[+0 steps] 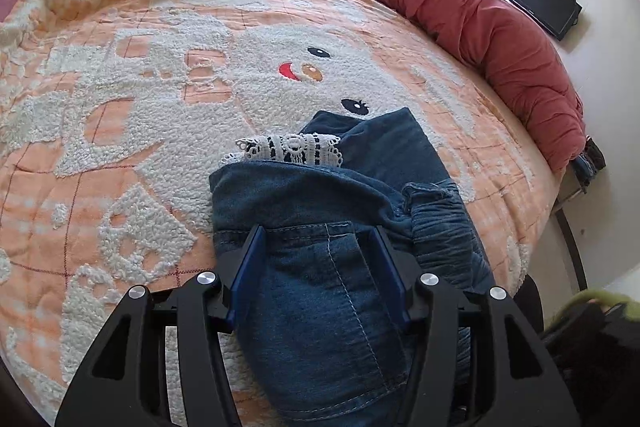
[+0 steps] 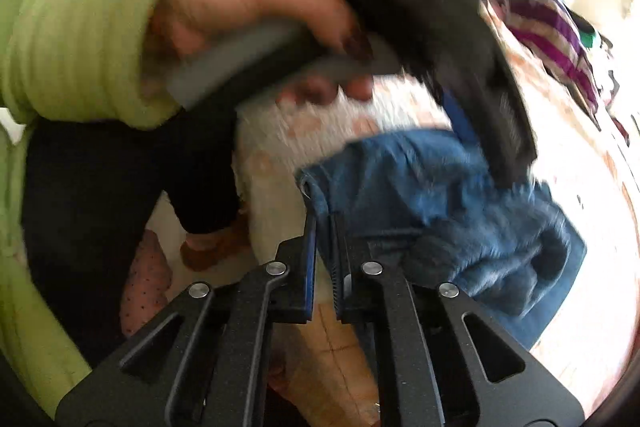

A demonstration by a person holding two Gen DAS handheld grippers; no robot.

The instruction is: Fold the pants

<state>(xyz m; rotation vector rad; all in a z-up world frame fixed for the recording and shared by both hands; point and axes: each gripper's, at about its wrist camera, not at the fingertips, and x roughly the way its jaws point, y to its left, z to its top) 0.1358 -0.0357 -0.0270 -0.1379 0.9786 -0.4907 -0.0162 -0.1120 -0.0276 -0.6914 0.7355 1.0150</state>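
pants (image 1: 320, 267) on bed blanket (image 1: 120, 87), bunched below its bear face, lace hem on top | left claw (image 1: 318, 239) spread wide over denim | right claw (image 2: 325, 227) pinching denim edge | fold partly done, final tidy fold left

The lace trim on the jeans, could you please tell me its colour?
White, on the lace trim of the jeans; left wrist view shows it best.

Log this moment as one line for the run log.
stage: fold in progress | left gripper: open, over jeans | right gripper: shut on jeans edge | surface: bedspread | right view: blurred
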